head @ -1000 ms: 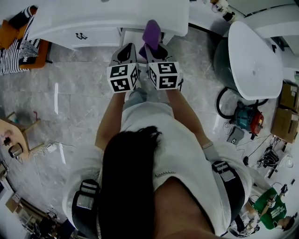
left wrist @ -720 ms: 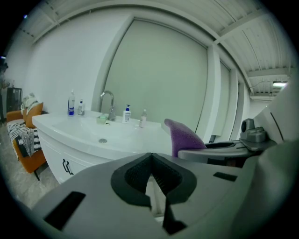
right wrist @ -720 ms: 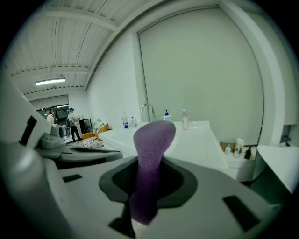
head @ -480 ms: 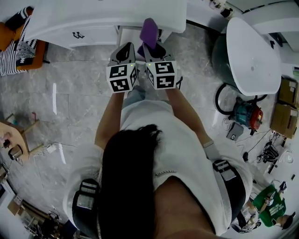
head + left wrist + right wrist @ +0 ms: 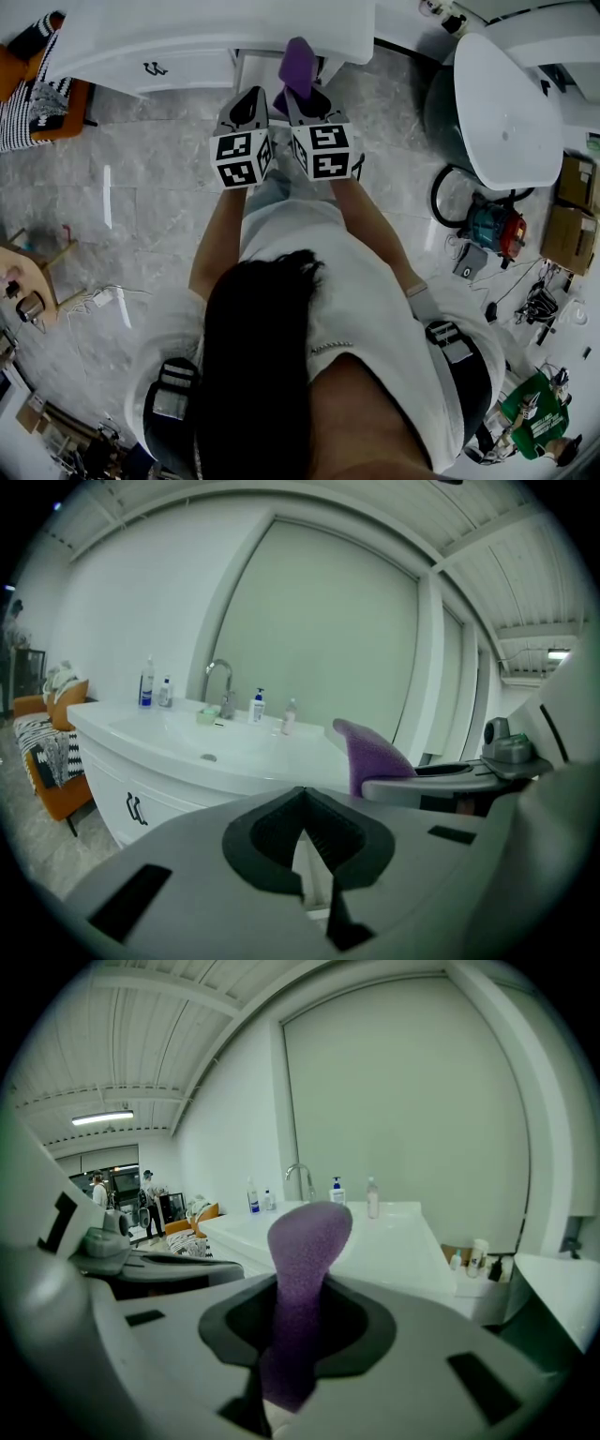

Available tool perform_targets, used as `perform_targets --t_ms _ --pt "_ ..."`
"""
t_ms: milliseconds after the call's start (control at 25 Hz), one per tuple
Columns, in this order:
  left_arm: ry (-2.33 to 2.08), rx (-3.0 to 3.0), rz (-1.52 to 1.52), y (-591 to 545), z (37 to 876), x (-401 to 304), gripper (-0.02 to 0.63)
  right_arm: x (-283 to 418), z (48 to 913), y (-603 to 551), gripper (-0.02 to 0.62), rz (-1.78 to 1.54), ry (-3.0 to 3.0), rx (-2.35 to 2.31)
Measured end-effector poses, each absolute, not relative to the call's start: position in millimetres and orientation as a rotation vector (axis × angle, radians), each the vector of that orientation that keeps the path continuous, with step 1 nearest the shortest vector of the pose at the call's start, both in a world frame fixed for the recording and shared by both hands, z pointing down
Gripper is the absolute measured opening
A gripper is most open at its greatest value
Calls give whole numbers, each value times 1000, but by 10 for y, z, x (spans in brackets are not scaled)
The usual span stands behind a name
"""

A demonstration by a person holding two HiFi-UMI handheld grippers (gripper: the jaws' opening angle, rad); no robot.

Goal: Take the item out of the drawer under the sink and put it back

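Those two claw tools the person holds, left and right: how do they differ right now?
The right gripper clamps a purple cloth that sticks up from its jaws; the left gripper holds nothing. The left gripper's jaws meet at the tips; the right gripper's are parted by the cloth. Both are side by side, pointing toward the white sink unit.

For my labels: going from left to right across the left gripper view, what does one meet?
orange chair → tall bottle → small bottle → faucet → pump bottle → slim bottle → purple cloth
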State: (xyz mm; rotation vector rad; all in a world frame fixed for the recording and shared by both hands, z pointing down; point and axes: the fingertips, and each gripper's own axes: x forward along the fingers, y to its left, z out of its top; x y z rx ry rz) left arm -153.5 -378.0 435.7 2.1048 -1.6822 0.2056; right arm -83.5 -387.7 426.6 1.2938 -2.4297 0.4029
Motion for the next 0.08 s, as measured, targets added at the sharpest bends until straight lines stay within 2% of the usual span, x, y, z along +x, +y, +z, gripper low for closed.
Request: perform_targets --t_ms 80 --pt "-1691 2102 204 -3785 4357 -1566 3 -850 4266 -3882 103 403 -2432 1294"
